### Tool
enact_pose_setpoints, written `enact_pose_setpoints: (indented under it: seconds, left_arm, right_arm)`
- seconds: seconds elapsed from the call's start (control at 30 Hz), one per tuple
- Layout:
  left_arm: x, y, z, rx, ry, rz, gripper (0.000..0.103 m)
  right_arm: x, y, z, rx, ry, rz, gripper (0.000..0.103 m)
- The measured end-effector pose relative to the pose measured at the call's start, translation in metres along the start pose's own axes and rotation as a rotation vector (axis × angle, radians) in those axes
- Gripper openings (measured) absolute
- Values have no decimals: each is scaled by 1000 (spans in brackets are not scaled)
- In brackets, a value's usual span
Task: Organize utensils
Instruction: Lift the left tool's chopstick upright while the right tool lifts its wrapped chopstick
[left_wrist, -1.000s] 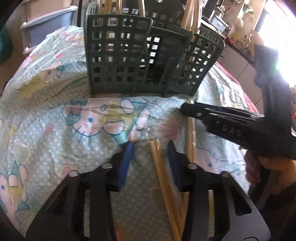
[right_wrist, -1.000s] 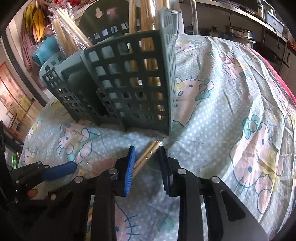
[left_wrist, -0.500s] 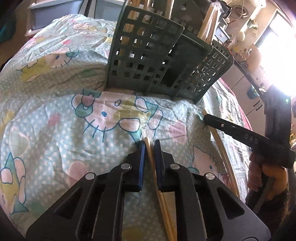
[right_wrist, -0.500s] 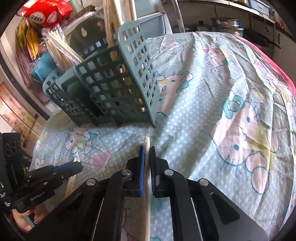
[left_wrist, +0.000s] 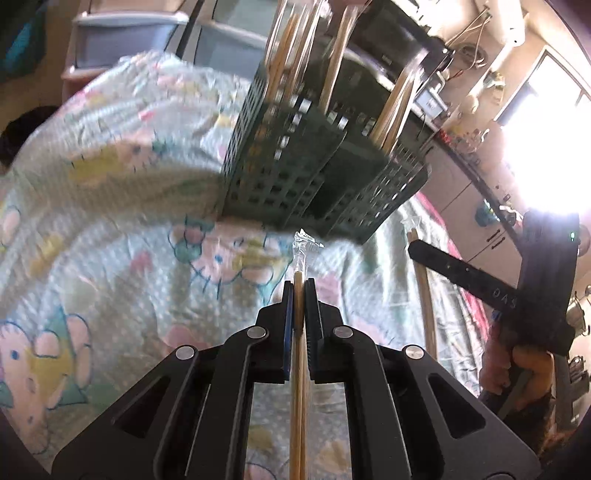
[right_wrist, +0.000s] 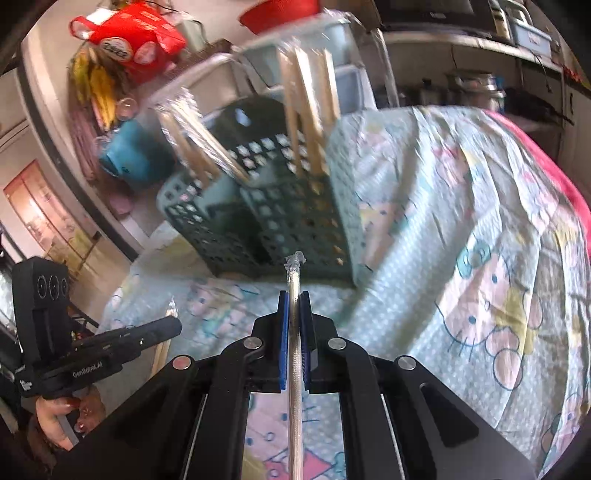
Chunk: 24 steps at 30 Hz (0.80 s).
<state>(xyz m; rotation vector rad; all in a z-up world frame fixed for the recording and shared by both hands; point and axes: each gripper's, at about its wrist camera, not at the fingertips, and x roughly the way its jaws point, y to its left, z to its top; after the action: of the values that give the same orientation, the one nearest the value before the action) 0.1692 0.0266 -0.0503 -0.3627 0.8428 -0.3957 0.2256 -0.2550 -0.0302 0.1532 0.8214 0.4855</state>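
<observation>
My left gripper (left_wrist: 299, 291) is shut on a plastic-wrapped pair of wooden chopsticks (left_wrist: 300, 258), lifted above the cloth. My right gripper (right_wrist: 294, 302) is shut on another wrapped pair of chopsticks (right_wrist: 293, 277), also lifted. The green lattice utensil caddy (left_wrist: 314, 184) stands ahead of both grippers and holds several upright chopstick packs (left_wrist: 291, 37); it also shows in the right wrist view (right_wrist: 288, 218). The right gripper and its chopsticks (left_wrist: 424, 280) show at the right of the left wrist view; the left gripper (right_wrist: 147, 332) shows at the left of the right wrist view.
The table is covered by a light blue cartoon-print cloth (left_wrist: 110, 221) with a red edge (right_wrist: 546, 173). Behind the caddy are storage bins (left_wrist: 122, 33), a blue cup (right_wrist: 129, 151), a red bag (right_wrist: 129, 40) and kitchen counters (right_wrist: 480, 48).
Both grippers closed on chopstick pairs lying on the cloth, then lifted them and rose toward the caddy, whose top now shows.
</observation>
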Motion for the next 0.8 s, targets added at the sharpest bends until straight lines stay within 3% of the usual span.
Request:
enact_pose_setpoints:
  seconds: [0.37,0.8]
  left_arm:
    - [-39,-28,22,59,-128,-21,3]
    - [-60,-50,41,118,-205,-33,3]
  right_arm:
    - [-42,47,16,-119,-139,36,6]
    - [-78,70,23,-173,-265,59,6]
